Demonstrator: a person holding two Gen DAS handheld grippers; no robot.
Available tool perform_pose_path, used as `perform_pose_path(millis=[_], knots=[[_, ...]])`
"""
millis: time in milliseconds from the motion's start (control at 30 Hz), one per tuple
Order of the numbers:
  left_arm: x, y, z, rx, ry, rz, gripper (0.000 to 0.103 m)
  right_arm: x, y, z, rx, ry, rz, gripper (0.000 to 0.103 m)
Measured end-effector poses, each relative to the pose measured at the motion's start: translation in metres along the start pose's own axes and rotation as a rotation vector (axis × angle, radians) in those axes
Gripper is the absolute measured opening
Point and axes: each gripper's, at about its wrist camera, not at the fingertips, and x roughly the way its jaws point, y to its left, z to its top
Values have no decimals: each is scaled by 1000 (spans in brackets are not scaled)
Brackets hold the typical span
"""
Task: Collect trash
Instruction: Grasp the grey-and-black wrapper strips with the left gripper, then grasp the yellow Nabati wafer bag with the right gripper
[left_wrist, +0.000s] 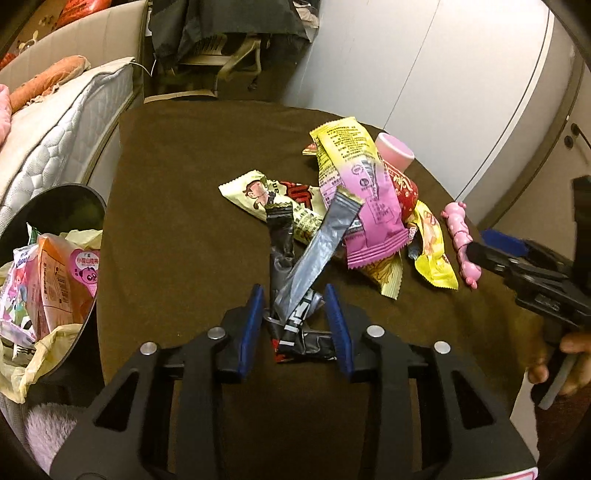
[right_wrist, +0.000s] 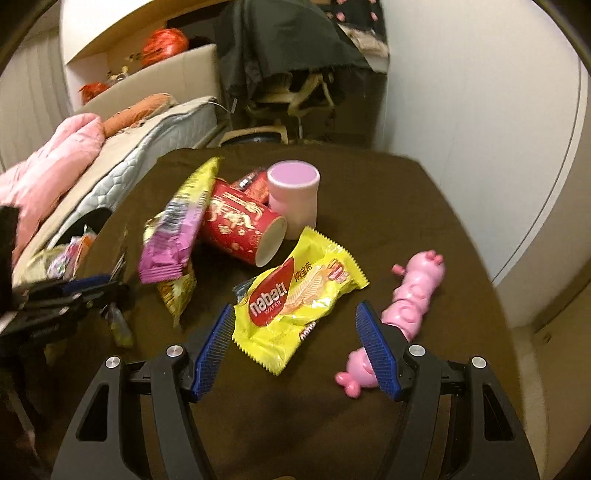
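Snack wrappers lie heaped on a brown-covered table. My left gripper is down at the near end of the heap. A silver stick wrapper and a black wrapper lie between its blue pads, which flank them without visibly squeezing. My right gripper stands wide open around the near end of a yellow nabati wafer wrapper, not touching it. A yellow-and-purple wrapper leans on a tipped red paper cup. In the left wrist view the right gripper shows at the right edge, held by a hand.
A black bin lined with a pale bag and holding several wrappers stands at the table's left edge. A pink cup is upright behind the red cup. A pink toy lies by my right finger. A mattress runs along the left.
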Motion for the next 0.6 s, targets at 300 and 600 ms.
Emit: perform_pose_path(millis=[300, 600], knots=[[-19, 5, -7, 12, -32, 9, 24, 49, -3, 20, -2, 70, -58, 63], [-32, 7, -10, 9, -51, -11, 24, 66, -6, 14, 49, 132, -20, 38]])
